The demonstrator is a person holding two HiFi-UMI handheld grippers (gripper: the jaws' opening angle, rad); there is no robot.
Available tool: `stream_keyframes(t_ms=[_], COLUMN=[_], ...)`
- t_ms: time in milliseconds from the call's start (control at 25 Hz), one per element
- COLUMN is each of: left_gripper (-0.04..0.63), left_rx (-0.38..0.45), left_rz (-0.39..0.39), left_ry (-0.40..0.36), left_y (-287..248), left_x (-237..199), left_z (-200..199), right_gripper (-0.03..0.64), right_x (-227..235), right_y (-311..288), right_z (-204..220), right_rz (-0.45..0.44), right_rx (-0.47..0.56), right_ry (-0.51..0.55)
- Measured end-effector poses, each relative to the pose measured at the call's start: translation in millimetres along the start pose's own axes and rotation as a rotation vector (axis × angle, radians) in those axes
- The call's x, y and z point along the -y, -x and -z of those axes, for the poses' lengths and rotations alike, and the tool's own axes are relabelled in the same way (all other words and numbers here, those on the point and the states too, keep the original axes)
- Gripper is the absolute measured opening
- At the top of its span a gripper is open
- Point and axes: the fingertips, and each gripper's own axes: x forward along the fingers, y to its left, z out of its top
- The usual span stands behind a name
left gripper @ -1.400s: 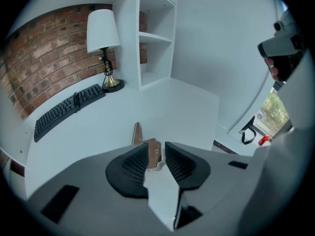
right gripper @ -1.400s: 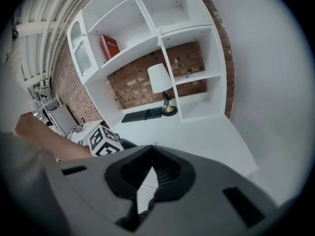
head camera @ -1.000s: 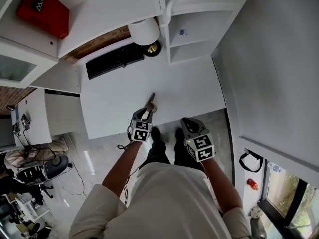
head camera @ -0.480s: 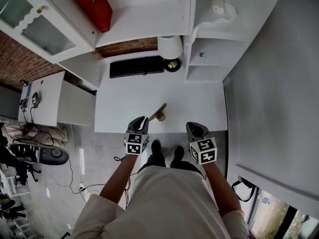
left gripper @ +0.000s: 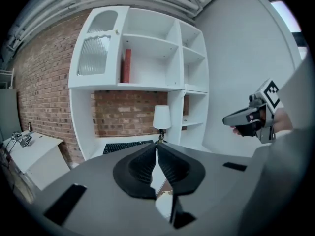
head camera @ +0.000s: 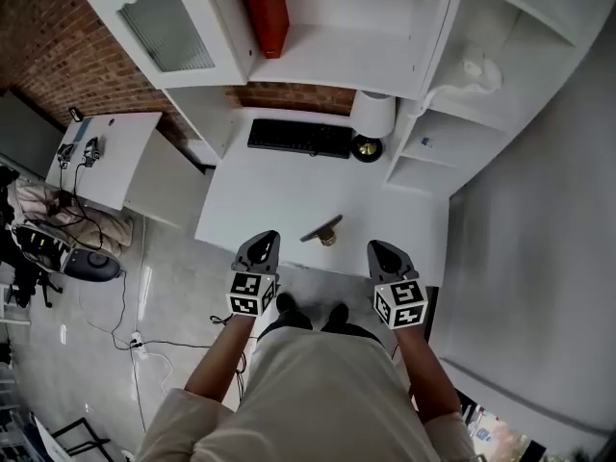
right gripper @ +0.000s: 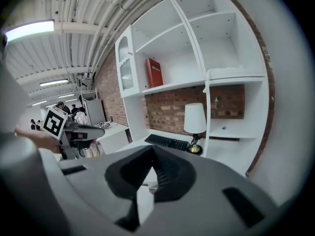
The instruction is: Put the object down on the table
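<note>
The object (head camera: pixel 322 231), a short wooden-handled tool with a brass-coloured part, lies on the white table (head camera: pixel 260 195) close to its front edge. Neither gripper touches it. My left gripper (head camera: pixel 262 248) hangs just off the table edge, to the left of the object. Its jaws are closing, and in the left gripper view (left gripper: pixel 157 146) the tips meet with nothing between them. My right gripper (head camera: pixel 383 255) is held off the edge to the object's right. In the right gripper view (right gripper: pixel 152 149) its jaws stand together and empty.
A black keyboard (head camera: pixel 300 138) and a white lamp on a brass base (head camera: pixel 372 121) stand at the back of the table. White shelves with a red book (head camera: pixel 265 8) rise behind. A second white desk (head camera: pixel 106 152) and cables on the floor (head camera: pixel 135 306) are to the left.
The left gripper has let go of the object, drawn back off the table edge and brought its jaws together. The object now lies alone on the table. The right gripper stays put.
</note>
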Motion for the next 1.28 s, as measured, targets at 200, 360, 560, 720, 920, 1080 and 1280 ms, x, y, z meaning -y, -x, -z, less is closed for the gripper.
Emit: stream_keyframes(t_ms=[200, 360, 560, 720, 920, 1080, 1280], left_gripper=[-0.005, -0.006, -0.006, -0.006, -0.006, -0.006, -0.006], left_rx=[0.089, 0.15, 0.208, 0.238, 0.25, 0.245, 0.236], left_rz=[-0.021, 0.011, 0.08, 0.119, 0.133, 0.147, 0.168], left_ry=[0.076, 0.084, 0.084, 0.089, 0.106, 0.117, 0.12], left_y=[36, 59, 66, 67, 68, 68, 68], left_x=[-23, -34, -51, -59, -68, -71, -73], left_z=[-31, -59, -90, -111, -123, -123, -121], right_gripper=[0.003, 0.002, 0.002, 0.002, 0.002, 0.002, 0.002], right_x=[-27, -45, -52, -51, -57, -60, -63], right_y=[2, 9, 14, 13, 13, 12, 9], right_z=[-35, -67, -100, -118, -129, -132, -131], right_rz=[-0.036, -0.029, -0.007, 0.026, 0.031, 0.041, 0.047], right_rx=[0.05, 0.113, 0.174, 0.193, 0.203, 0.208, 0.208], right_ry=[0.044, 0.077, 0.095, 0.103, 0.087, 0.083, 0.073])
